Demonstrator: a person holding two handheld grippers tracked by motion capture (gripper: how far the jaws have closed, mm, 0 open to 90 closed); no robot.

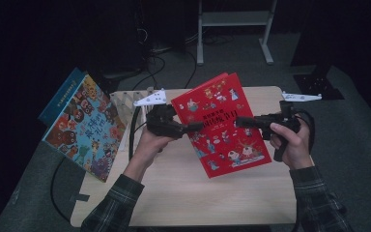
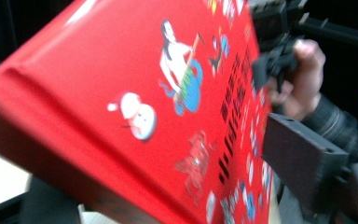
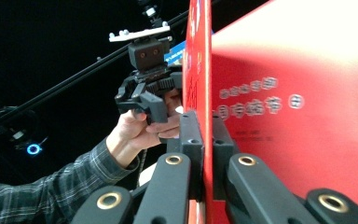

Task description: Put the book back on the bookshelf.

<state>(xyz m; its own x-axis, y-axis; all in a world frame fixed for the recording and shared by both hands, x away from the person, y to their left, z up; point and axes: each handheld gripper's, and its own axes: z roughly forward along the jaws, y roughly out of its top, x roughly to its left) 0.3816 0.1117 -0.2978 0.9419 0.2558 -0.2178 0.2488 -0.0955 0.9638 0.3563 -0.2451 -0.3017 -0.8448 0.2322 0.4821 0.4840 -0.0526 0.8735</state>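
Note:
A red picture book [image 1: 222, 125] hangs tilted above the table, front cover up. My right gripper [image 1: 241, 122] is shut on its right edge; in the right gripper view the jaws [image 3: 205, 140] clamp the thin red cover [image 3: 298, 93] on both sides. My left gripper [image 1: 195, 127] reaches in at the book's left edge. In the left gripper view the book [image 2: 121, 93] lies between the wide-set jaws [image 2: 168, 163], one fingertip [image 2: 303, 163] standing clear of the cover. The right gripper view shows the left gripper [image 3: 151, 105] beside the book, a gap between finger and cover.
A colourful picture book [image 1: 84, 128] leans at the table's left against a wooden slatted rack [image 1: 125, 104], with a blue book [image 1: 60, 94] behind it. The light wooden table [image 1: 183, 193] lies below. A white frame [image 1: 234, 29] stands on the floor behind. Cables trail at left.

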